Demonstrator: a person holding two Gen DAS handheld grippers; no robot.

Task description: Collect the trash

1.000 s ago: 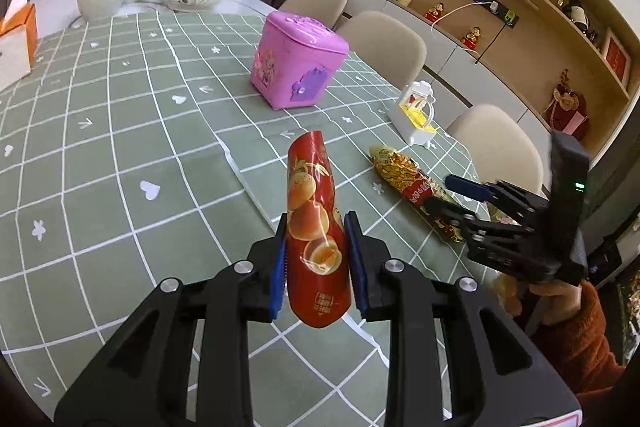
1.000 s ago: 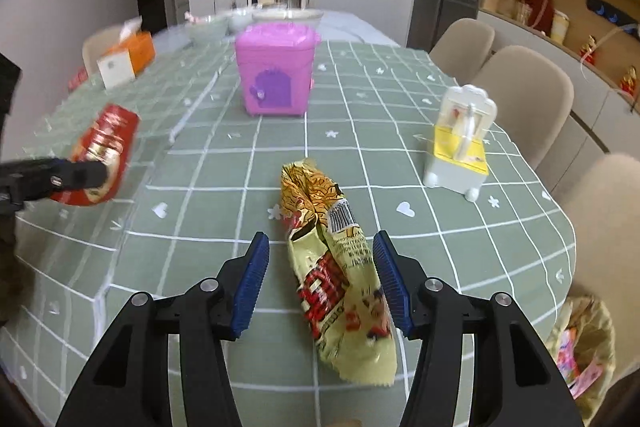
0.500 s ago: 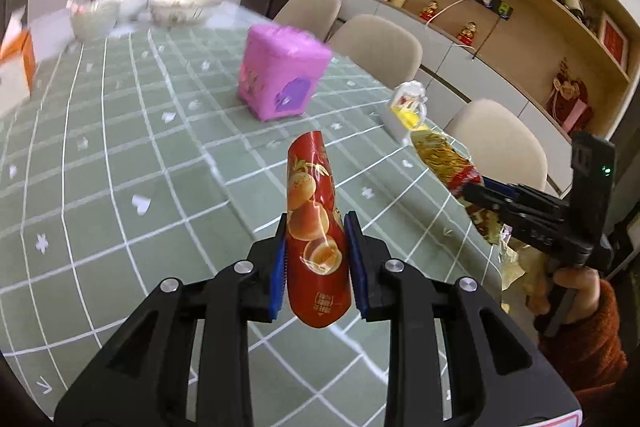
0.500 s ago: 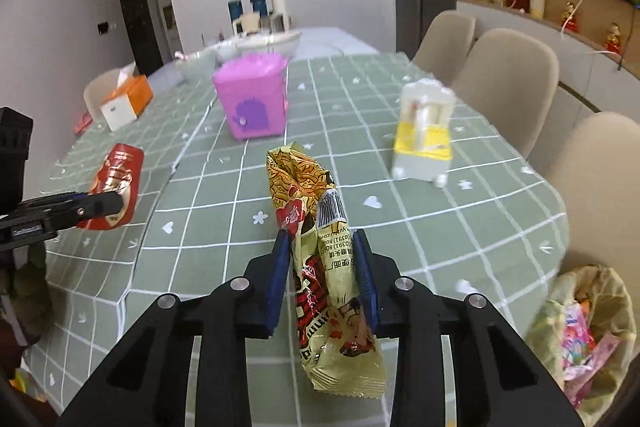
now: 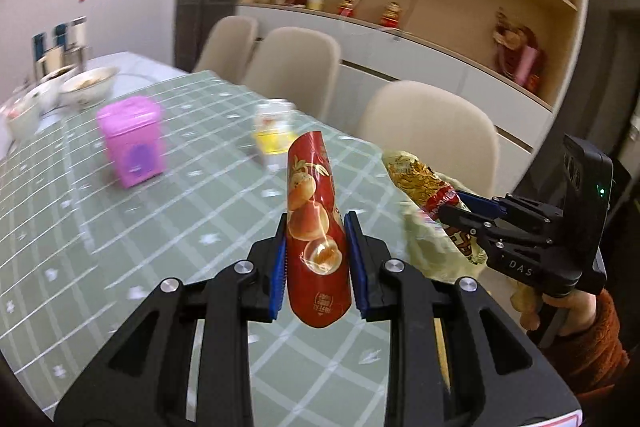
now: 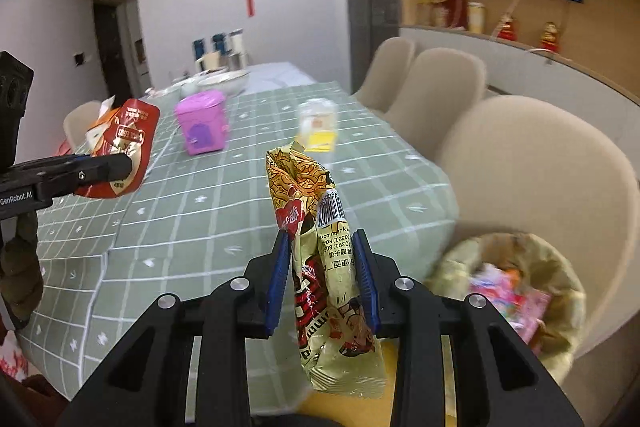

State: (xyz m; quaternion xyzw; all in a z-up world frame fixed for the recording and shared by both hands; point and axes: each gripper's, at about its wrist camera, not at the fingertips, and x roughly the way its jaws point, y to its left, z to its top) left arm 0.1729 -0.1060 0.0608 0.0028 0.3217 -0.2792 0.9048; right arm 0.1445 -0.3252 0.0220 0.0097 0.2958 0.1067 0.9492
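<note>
A red snack wrapper point(image 5: 312, 195) printed with fruit stands upright in my left gripper point(image 5: 316, 227), whose blue pads are shut on its lower half, above the green checked tablecloth point(image 5: 160, 227). In the right wrist view the same wrapper point(image 6: 132, 131) hangs from the left gripper point(image 6: 120, 163) at the left. My right gripper point(image 6: 321, 239) is shut on a yellow and gold noodle wrapper point(image 6: 304, 183), held clear of the table past its corner. From the left wrist the right gripper point(image 5: 450, 207) and its wrapper point(image 5: 416, 179) show at the right.
A lined bin point(image 6: 560, 267) holding colourful trash stands on the floor below right, in front of a beige chair point(image 6: 540, 167). On the table stand a pink box point(image 6: 202, 127), a small yellow-and-white container point(image 6: 318, 127) and bowls point(image 5: 86, 87) at the far end.
The right gripper shut on the yellow wrapper and lifted it off the table. Both grippers swung right toward the table's corner, bringing the bin into view. The left grip is unchanged.
</note>
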